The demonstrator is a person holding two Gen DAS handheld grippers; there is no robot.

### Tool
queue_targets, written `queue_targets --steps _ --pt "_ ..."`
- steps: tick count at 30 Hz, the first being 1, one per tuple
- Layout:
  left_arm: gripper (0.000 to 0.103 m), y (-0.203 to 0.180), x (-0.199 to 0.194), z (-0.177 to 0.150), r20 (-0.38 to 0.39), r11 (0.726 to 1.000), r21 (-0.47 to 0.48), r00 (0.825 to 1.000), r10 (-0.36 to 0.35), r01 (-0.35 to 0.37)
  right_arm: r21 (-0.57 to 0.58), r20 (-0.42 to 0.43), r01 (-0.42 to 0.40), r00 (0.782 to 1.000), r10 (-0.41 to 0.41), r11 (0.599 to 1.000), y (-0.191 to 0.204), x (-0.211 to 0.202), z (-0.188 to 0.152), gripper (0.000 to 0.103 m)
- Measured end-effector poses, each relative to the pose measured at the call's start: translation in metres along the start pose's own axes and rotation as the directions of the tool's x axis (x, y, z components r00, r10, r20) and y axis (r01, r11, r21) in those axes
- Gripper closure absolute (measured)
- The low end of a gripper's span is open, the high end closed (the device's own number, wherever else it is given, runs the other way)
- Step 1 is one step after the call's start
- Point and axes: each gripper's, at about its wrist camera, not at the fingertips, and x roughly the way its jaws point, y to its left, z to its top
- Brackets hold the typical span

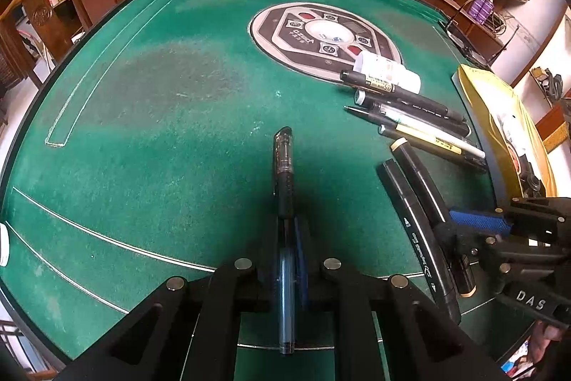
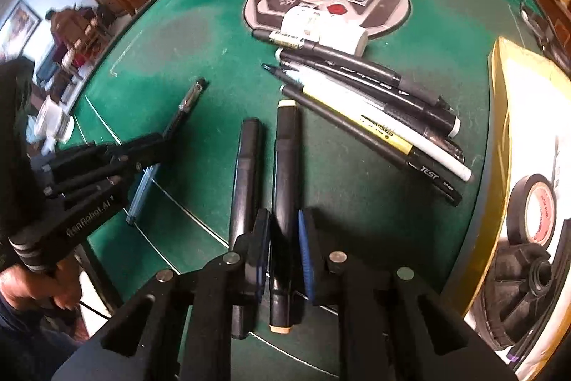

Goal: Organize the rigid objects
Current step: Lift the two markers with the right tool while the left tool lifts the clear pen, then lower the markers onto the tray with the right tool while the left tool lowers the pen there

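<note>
My left gripper point(image 1: 289, 232) is shut on a gel pen point(image 1: 283, 163) with a black cap and a clear barrel, which points away over the green felt. The right wrist view shows the same left gripper point(image 2: 165, 139) and gel pen point(image 2: 189, 102) at the left. My right gripper point(image 2: 284, 232) is shut on a black marker with cream ends point(image 2: 285, 149), its blue pads against both sides. A second black marker point(image 2: 246, 163) lies just left of it, parallel. In the left wrist view the right gripper point(image 1: 451, 229) is at the right edge, over both markers.
Several pens lie in a pile point(image 2: 360, 99) beyond the markers, with a white tube point(image 2: 332, 29) behind them. The table's round centre console point(image 2: 374, 2) is farther back. A yellow tray point(image 2: 499, 102) with a black tape roll point(image 2: 524, 202) stands at the right. A wooden rim borders the felt.
</note>
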Motion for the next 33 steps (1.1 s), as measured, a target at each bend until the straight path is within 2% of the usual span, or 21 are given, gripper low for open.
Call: queue_targets --steps 8,17,24,33 --pt "0.093 0.003 -0.012 -0.001 0.026 1.0 -0.02 1.0 -0.018 0.018 0.07 0.059 -0.009 0.998 0.005 0.998 -0.01 -0.017 -0.006 0.088" --pt "0.093 -0.018 -0.033 0.011 0.063 0.998 0.036 0.997 -0.05 0.048 0.161 0.127 -0.087 0.99 0.066 0.983 -0.026 -0.041 -0.014 0.088" --pt "0.094 -0.047 -0.043 0.02 0.076 0.992 0.091 0.993 -0.095 0.088 0.223 0.191 -0.1 0.98 0.058 0.97 -0.047 -0.066 -0.023 0.088" --pt "0.094 -0.108 -0.046 0.03 0.048 0.97 0.187 0.985 -0.165 0.154 0.341 0.277 -0.125 0.96 0.027 0.932 -0.093 -0.104 -0.049 0.088"
